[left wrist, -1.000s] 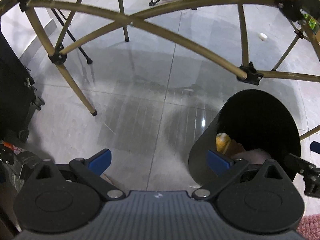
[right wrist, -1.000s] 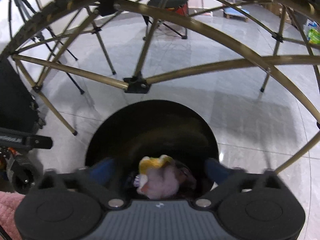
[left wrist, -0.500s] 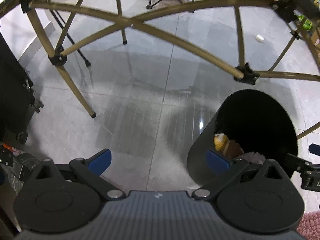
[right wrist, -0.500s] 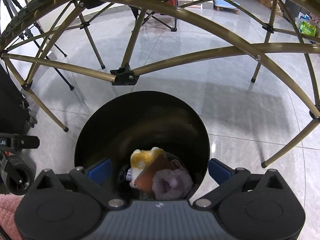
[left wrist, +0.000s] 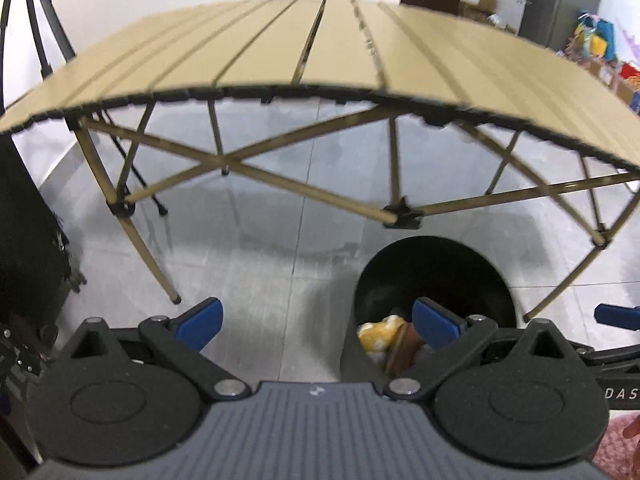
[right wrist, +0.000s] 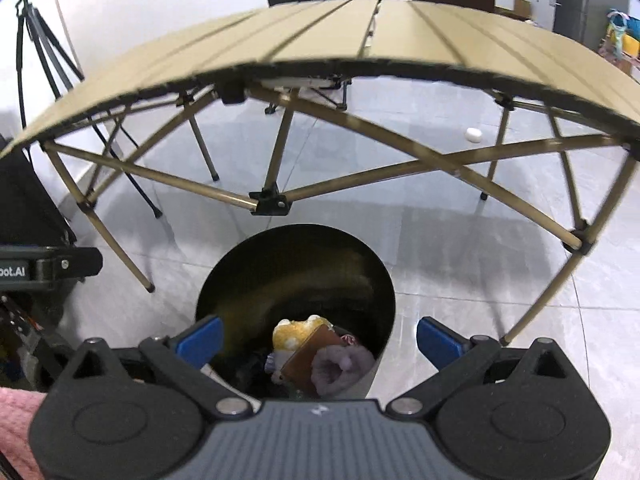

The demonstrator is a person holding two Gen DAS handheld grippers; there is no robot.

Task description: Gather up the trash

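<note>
Both grippers, left (left wrist: 316,322) and right (right wrist: 318,340), are spread wide and empty. The bin (right wrist: 294,256) sits on the floor before the table (right wrist: 320,40), trash (right wrist: 316,354) piled inside.

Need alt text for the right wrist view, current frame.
The open right gripper hangs empty above a black trash bin holding a yellow crumpled item, a brown packet and a mauve wad. Behind stands a tan slatted folding table on crossed legs, with a small white object on the grey floor.
</note>
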